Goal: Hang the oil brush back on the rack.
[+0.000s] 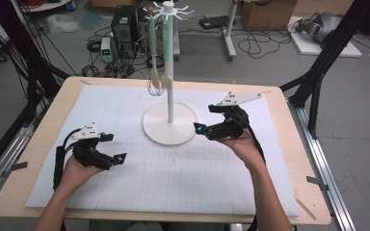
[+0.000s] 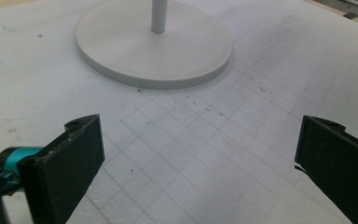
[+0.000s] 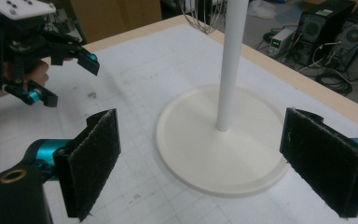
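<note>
While both claws are spread wide and pinch nothing, the tall white stand with a round flat base [image 1: 170, 126] waits near the far edge of the desk [image 1: 38, 139], about in the middle from side to side. From the hooks at its top hang a pale wooden spoon [image 1: 153, 48], a light green spatula [image 1: 166, 53] and a wire whisk [image 1: 155, 86], all dangling beside the white pole. The right claw [image 1: 203, 120] floats just beside the right rim of the base, tipped down toward it, with its black fuzzy pads [image 3: 93, 161] far apart on each side of the pole in the right gripper view. The left claw [image 1: 116, 148] rests low near the left edge of the desk, well apart from the stand. It looks like the hanging job is done, or a new pick is about to start. Next, the right claw would need to lift up high to reach a tool. The pole and the other hanging tools stand close together, so they could get bumped. A white grid mat [image 1: 173, 178] covers the desk, and boxes and cables lie on the floor behind.
</note>
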`<state>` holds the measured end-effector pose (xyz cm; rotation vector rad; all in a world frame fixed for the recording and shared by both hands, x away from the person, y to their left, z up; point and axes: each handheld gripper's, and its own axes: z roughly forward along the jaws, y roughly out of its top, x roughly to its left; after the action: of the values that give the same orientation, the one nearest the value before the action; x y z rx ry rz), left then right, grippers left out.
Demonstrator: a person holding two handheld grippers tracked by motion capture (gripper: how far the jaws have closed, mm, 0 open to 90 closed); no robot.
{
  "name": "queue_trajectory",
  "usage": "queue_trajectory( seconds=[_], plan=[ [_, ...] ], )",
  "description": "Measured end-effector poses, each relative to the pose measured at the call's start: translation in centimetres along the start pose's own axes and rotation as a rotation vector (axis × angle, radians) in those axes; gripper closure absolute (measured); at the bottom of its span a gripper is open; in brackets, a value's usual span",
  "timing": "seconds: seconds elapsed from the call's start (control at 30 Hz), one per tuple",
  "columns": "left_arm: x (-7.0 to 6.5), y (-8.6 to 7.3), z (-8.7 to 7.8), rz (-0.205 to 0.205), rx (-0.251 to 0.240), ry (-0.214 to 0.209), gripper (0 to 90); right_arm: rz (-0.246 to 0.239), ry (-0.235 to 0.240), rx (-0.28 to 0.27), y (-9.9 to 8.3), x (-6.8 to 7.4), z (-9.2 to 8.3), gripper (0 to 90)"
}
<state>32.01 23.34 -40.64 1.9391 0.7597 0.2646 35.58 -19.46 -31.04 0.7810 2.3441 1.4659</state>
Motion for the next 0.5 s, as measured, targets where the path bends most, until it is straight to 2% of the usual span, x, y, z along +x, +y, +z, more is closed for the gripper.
queue_trajectory(
  seconds=[0.23, 0.27, 0.3, 0.5],
  plan=[
    [0.2, 0.0, -0.3, -0.004, -0.008, 0.018, 1.7, -0.003, -0.046, 0.007, -1.5, 0.2, 0.1, 8.8],
    [0.3, 0.0, -0.4, -0.007, -0.013, 0.024, 1.7, 0.008, -0.066, 0.005, -2.1, 0.2, 0.2, 0.2],
    [0.3, 0.0, -0.5, -0.007, -0.014, 0.023, 1.7, 0.012, -0.079, 0.007, -2.2, 0.3, 0.2, 0.0],
    [0.4, -0.1, -0.7, -0.01, -0.013, 0.032, 1.7, 0.036, -0.086, 0.011, -3.7, 0.4, 0.4, 0.0]
  ],
)
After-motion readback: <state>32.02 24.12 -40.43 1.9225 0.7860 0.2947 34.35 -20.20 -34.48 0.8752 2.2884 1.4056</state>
